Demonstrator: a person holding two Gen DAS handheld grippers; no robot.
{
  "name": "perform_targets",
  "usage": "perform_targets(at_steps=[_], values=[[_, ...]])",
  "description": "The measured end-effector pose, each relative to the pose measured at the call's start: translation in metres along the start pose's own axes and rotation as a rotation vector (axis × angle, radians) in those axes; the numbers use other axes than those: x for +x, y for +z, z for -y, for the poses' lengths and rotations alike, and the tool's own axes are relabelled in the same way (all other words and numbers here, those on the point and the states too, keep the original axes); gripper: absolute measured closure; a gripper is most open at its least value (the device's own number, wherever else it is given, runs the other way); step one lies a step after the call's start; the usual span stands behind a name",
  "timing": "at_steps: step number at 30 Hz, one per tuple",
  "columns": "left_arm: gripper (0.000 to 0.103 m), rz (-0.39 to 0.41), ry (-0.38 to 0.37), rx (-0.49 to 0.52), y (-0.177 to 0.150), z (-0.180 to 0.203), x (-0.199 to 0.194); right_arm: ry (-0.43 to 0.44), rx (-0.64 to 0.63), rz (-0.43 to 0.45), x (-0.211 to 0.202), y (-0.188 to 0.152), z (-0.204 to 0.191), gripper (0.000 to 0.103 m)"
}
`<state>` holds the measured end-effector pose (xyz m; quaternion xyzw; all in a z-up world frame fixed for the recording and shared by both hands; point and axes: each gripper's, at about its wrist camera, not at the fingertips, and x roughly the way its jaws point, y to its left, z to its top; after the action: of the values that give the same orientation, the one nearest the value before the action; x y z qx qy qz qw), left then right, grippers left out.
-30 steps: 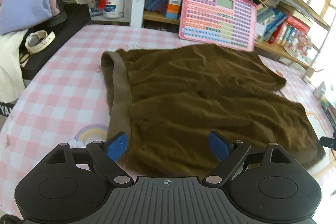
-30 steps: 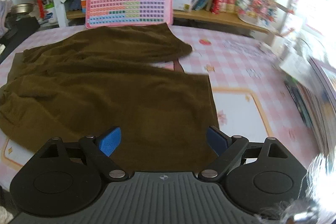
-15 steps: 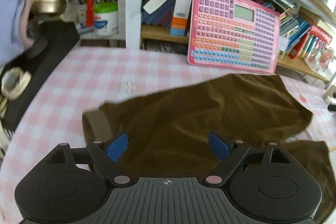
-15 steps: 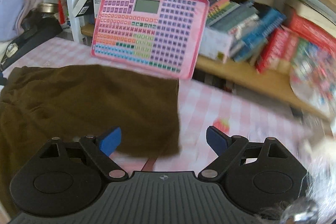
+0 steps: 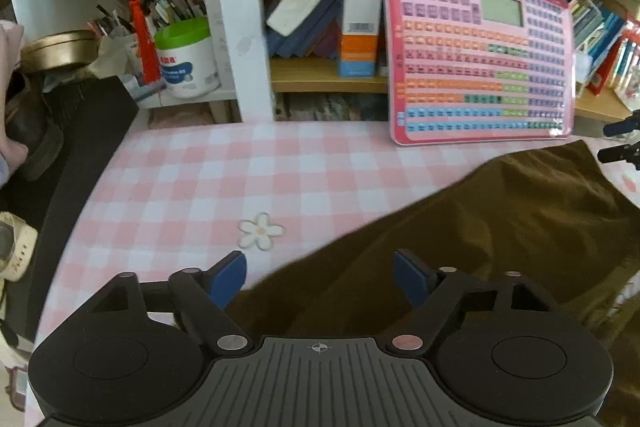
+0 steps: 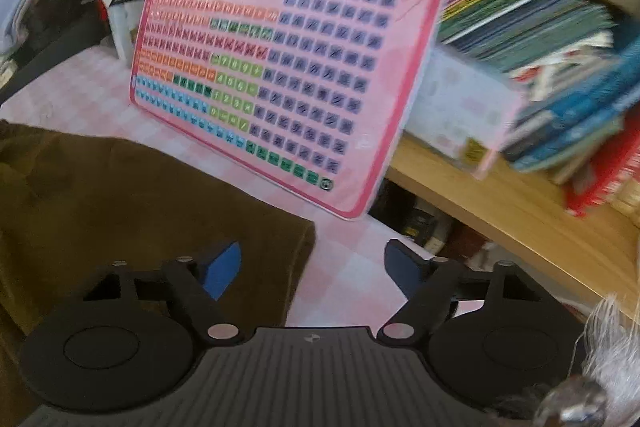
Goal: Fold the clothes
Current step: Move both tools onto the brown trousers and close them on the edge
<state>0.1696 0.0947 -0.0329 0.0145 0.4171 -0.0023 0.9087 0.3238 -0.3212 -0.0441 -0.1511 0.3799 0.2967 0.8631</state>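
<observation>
Both my grippers, left (image 5: pixel 320 273) and right (image 6: pixel 312 267), gaped empty over the shorts (image 5: pixel 500 227); a shallow pinch risked slipping off the hem.

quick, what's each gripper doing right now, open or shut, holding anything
Left gripper: open, holding nothing, over the far edge of the brown garment.
Right gripper: open, holding nothing, at the garment's corner.
</observation>
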Motion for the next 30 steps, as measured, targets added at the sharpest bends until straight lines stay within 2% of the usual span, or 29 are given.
perform_targets(at_steps=[4, 11, 13, 16, 21, 22, 24, 25, 26, 28, 30], values=[[0.037, -0.044, 0.029, 0.027, 0.002, -0.011, 0.012, 0.023, -0.030, -0.035, 0.031, 0.004, -0.002, 0.038], [0.037, -0.137, 0.034, 0.120, 0.001, -0.020, 0.038, 0.072, -0.064, -0.020, 0.049, 0.005, -0.002, 0.043], [0.033, -0.145, 0.029, 0.115, -0.001, -0.025, 0.045, 0.089, -0.055, -0.017, 0.050, 0.004, -0.001, 0.046], [0.032, -0.137, 0.005, 0.082, -0.001, -0.031, 0.049, 0.111, -0.034, -0.022, 0.050, 0.004, 0.001, 0.051], [0.032, -0.127, -0.012, 0.067, -0.002, -0.033, 0.050, 0.130, -0.003, -0.047, 0.045, 0.006, 0.003, 0.074], [0.036, -0.127, -0.022, 0.056, -0.003, -0.034, 0.050, 0.132, 0.011, -0.053, 0.044, 0.005, 0.005, 0.082], [0.055, -0.124, -0.064, 0.034, -0.004, -0.037, 0.049, 0.130, 0.059, -0.059, 0.042, 0.004, 0.007, 0.093], [0.072, -0.124, -0.090, 0.028, -0.004, -0.037, 0.048, 0.124, 0.086, -0.060, 0.041, 0.003, 0.008, 0.093], [0.097, -0.128, -0.113, 0.043, -0.004, -0.035, 0.047, 0.104, 0.110, -0.057, 0.038, 0.003, 0.007, 0.094], [0.100, -0.126, -0.124, 0.076, -0.005, -0.029, 0.043, 0.062, 0.149, -0.035, 0.029, 0.003, 0.005, 0.095], [0.101, -0.075, -0.116, 0.111, -0.004, -0.024, 0.031, 0.014, 0.161, 0.016, 0.012, 0.007, 0.000, 0.095]])
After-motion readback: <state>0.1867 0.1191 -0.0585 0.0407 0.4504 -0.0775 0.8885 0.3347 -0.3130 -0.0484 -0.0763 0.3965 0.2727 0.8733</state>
